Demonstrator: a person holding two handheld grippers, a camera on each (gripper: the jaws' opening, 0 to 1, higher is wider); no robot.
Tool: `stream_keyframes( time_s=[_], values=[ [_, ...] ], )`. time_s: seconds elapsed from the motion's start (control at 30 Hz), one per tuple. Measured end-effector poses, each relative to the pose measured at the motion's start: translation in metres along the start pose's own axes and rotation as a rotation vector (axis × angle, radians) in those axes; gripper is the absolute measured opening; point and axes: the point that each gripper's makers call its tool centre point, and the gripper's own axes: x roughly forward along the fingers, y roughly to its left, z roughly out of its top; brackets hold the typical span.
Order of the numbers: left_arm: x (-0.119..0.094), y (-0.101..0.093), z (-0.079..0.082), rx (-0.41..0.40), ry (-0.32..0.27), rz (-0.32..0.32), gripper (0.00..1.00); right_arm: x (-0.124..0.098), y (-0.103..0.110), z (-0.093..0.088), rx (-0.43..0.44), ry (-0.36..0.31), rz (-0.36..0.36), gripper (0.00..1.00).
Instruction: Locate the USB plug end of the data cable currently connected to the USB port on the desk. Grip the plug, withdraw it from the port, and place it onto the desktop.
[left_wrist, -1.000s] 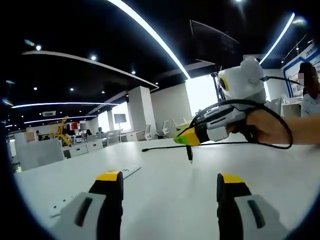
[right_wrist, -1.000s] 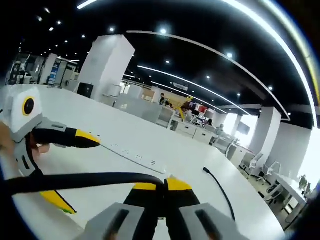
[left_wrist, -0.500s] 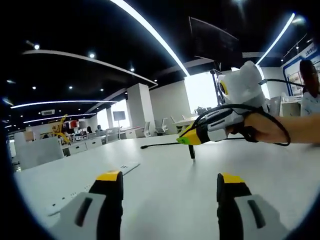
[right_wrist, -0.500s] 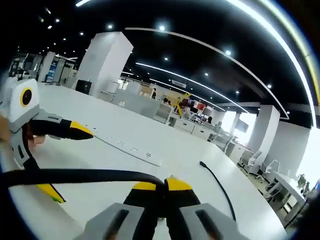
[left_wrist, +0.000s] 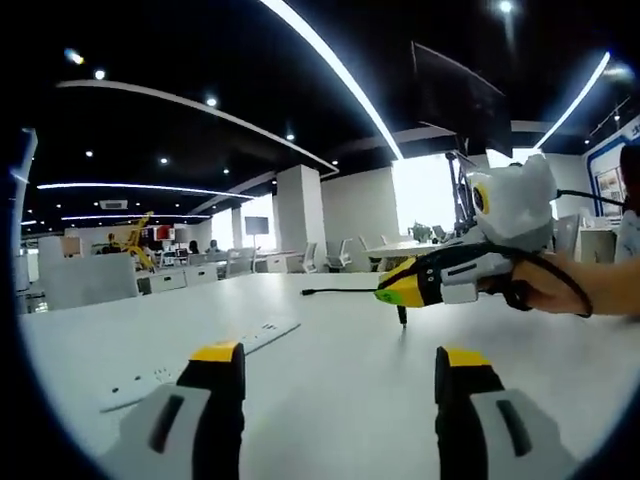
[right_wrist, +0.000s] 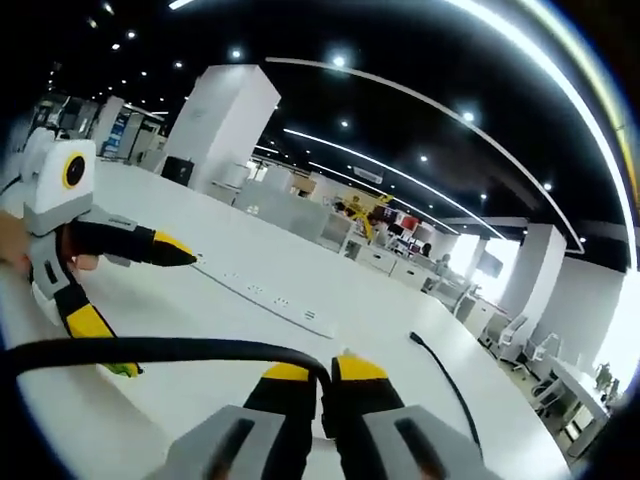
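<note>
Two claws | your right claw (right_wrist: 322, 372) clenched on the plug (left_wrist: 402, 314), limp light cable (right_wrist: 150, 350) trailing beside it | left claw (left_wrist: 340, 365) released above the surface (left_wrist: 330, 400).

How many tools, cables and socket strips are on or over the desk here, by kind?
Tools: 2, the left tool with jaws apart and the right tool shut on the cable.
Black data cable: 1, its free end lying on the desk.
Socket strip: 1, set flat in the desktop.
Total: 4.
</note>
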Motion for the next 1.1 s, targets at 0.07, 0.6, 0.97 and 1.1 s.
stream_keyframes(
  time_s=[0.07,0.6,0.97,1.1],
  values=[
    [-0.001,0.006,0.000,-0.011,-0.003,0.022,0.78,0.002,-0.001,-0.001,0.011,-0.001,0.002,0.08],
    [-0.001,0.014,0.001,-0.036,-0.012,0.055,0.77,0.003,-0.003,-0.013,0.014,0.038,0.008,0.13],
    [-0.003,0.021,0.003,-0.065,-0.022,0.073,0.76,0.002,-0.006,-0.019,0.025,0.075,0.058,0.18],
    [-0.001,0.021,0.003,-0.056,-0.015,0.070,0.76,0.001,-0.005,-0.021,0.000,0.091,0.065,0.20]
  ],
)
